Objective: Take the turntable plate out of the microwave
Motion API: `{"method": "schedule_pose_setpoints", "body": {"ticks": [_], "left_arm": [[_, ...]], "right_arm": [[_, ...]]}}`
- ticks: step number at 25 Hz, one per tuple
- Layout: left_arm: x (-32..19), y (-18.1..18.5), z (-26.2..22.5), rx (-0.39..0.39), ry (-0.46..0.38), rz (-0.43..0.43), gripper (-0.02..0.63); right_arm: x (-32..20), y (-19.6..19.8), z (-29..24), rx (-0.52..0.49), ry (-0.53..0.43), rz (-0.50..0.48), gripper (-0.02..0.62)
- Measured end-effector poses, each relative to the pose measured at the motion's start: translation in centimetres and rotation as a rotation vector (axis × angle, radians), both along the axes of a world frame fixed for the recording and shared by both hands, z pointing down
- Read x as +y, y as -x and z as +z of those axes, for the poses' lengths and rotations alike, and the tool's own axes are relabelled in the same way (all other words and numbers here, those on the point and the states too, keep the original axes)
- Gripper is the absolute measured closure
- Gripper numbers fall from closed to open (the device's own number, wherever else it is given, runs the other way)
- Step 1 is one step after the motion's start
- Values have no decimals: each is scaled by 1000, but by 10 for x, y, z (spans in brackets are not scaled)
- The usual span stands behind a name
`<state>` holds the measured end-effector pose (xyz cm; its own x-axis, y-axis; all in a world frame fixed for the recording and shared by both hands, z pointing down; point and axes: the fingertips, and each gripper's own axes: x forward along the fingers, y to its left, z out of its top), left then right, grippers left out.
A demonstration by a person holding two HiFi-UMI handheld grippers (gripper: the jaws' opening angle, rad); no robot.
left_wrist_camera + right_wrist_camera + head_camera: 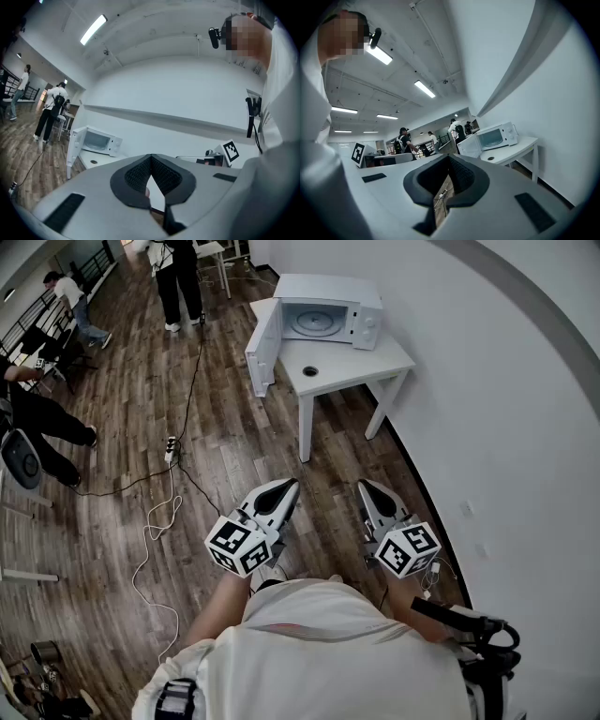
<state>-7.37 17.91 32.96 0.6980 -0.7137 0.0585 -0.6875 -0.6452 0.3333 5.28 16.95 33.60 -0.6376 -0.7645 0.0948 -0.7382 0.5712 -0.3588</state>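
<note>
A white microwave (323, 320) stands on a small white table (366, 367) against the wall, far ahead of me. Its door (262, 346) hangs wide open to the left. The round turntable plate (314, 322) lies flat inside the cavity. My left gripper (284, 487) and right gripper (367, 487) are held level near my chest, both shut with nothing between the jaws. The microwave (99, 141) appears small at the left of the left gripper view. In the right gripper view the microwave (496, 136) sits right of centre.
A small dark round thing (309, 371) lies on the table in front of the microwave. A power strip (171, 448) and white cables (155, 531) trail over the wooden floor at the left. People (178, 277) stand and sit further back left. The white wall (506, 409) curves along the right.
</note>
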Motion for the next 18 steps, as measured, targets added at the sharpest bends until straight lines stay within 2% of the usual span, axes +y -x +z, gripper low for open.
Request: {"method": "schedule_pose_setpoints", "body": {"ticks": [10,18], "left_arm": [[-6,-4,1,15,12,-10,595],[-9,-41,5,33,35,-35,595]], "right_arm": [[-5,-7,3,-5,2,0,592],[-2,-56,14,-13,22,8,592]]}}
